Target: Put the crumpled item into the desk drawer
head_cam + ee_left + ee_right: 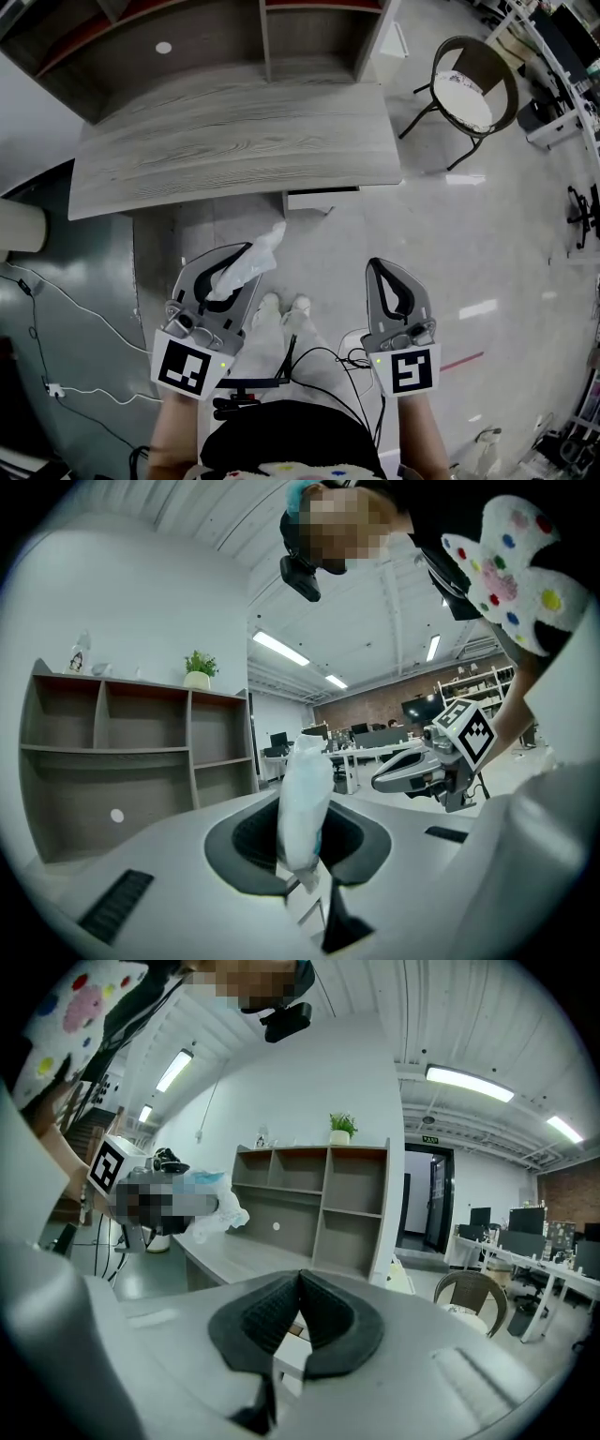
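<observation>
While both reach forward, left gripper (240, 262) clamps crumpled item (263, 250), right gripper (378, 268) closed, empty.

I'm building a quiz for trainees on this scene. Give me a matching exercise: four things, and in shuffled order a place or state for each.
1 crumpled item
2 right hand-held gripper
3 drawer
4 chair

A jaws together, nothing between them
B just under the front edge of the desk
C clamped in the left hand-held gripper
D standing to the right of the desk

Pairs: 1-C, 2-A, 3-B, 4-D
</observation>
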The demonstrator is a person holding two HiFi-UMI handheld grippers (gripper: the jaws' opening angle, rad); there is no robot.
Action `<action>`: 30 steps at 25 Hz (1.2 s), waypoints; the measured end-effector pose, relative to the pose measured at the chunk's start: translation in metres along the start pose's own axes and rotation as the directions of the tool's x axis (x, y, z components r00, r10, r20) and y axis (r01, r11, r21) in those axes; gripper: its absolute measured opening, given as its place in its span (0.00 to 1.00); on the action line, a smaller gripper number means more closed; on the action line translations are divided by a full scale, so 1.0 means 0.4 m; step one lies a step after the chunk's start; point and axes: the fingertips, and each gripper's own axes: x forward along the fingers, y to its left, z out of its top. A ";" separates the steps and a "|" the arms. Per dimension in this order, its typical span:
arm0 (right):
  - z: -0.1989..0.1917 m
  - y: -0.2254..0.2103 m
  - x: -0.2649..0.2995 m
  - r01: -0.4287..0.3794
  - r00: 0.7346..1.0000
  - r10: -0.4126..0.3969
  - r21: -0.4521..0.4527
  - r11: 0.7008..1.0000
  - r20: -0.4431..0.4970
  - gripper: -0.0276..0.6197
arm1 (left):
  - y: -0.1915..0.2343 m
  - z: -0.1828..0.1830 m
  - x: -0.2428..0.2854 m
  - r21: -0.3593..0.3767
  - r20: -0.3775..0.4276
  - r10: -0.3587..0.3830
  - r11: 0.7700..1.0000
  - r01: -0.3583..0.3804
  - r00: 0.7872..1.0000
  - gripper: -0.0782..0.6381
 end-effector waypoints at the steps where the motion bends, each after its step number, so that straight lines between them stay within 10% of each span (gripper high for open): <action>1: -0.006 -0.002 0.012 0.000 1.000 0.000 -0.006 1.000 -0.003 0.06 | 0.005 -0.012 0.008 0.006 -0.011 -0.008 1.000 0.008 1.000 0.19; 27: -0.467 -0.036 0.346 -0.147 0.946 0.058 -0.265 0.953 -0.318 0.06 | 0.090 -0.460 0.165 0.066 -0.203 -0.096 0.992 0.111 0.975 0.19; 30: -0.527 -0.043 0.377 -0.184 0.930 0.068 -0.295 0.937 -0.362 0.19 | 0.089 -0.488 0.175 0.060 -0.215 -0.095 0.992 0.110 0.972 0.19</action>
